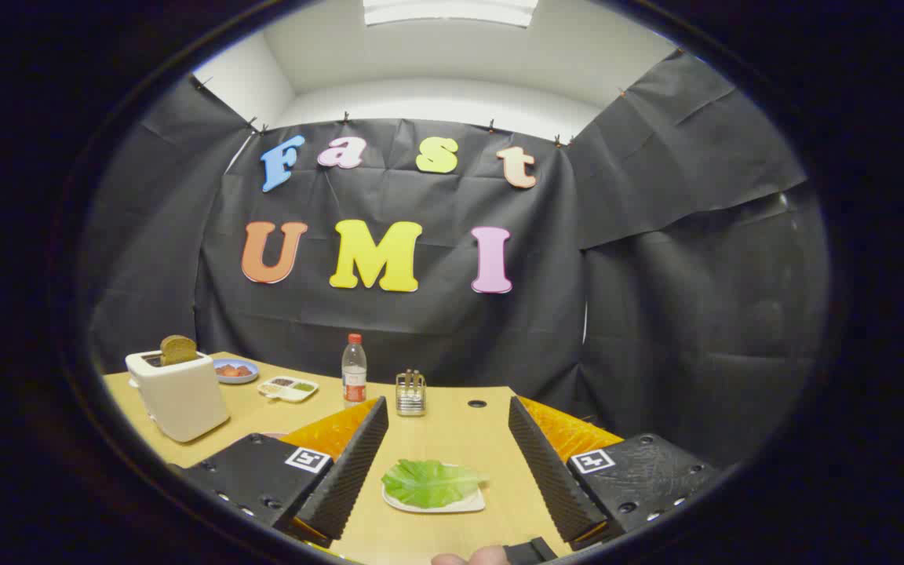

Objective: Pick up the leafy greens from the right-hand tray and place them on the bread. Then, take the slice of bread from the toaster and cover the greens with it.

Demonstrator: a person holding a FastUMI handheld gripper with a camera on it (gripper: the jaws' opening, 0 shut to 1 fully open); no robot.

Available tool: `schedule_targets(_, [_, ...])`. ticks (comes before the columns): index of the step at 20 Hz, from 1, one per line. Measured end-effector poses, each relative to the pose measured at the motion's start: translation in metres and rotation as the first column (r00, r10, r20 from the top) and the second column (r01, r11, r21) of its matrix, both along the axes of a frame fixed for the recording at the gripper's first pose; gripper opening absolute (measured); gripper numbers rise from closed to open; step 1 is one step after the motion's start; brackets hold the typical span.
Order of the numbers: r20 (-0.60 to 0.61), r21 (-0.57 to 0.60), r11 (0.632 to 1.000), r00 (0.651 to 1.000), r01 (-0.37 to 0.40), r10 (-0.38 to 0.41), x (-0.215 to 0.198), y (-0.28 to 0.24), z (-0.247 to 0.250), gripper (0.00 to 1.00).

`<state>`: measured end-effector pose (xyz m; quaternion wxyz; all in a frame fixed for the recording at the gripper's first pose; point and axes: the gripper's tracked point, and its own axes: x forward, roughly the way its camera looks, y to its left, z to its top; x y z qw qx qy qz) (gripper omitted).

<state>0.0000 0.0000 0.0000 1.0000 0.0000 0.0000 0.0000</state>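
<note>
A green lettuce leaf lies on a small white tray on the wooden table, between my fingers and slightly nearer than their tips. My gripper is open above the table, its fingers spread wide to either side of the tray and touching nothing. Beyond the left finger stands a white toaster with a brown slice of bread sticking up from its slot.
Behind the toaster sits a blue plate with reddish food and a divided white dish. A clear bottle with a red cap and a small metal rack stand ahead near the table's far edge.
</note>
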Motion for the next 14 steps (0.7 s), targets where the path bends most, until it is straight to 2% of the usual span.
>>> schedule_targets(14, [0.000, -0.014, 1.000, 1.000, -0.006, 0.006, 0.0059, 0.0018, 0.0033, 0.95])
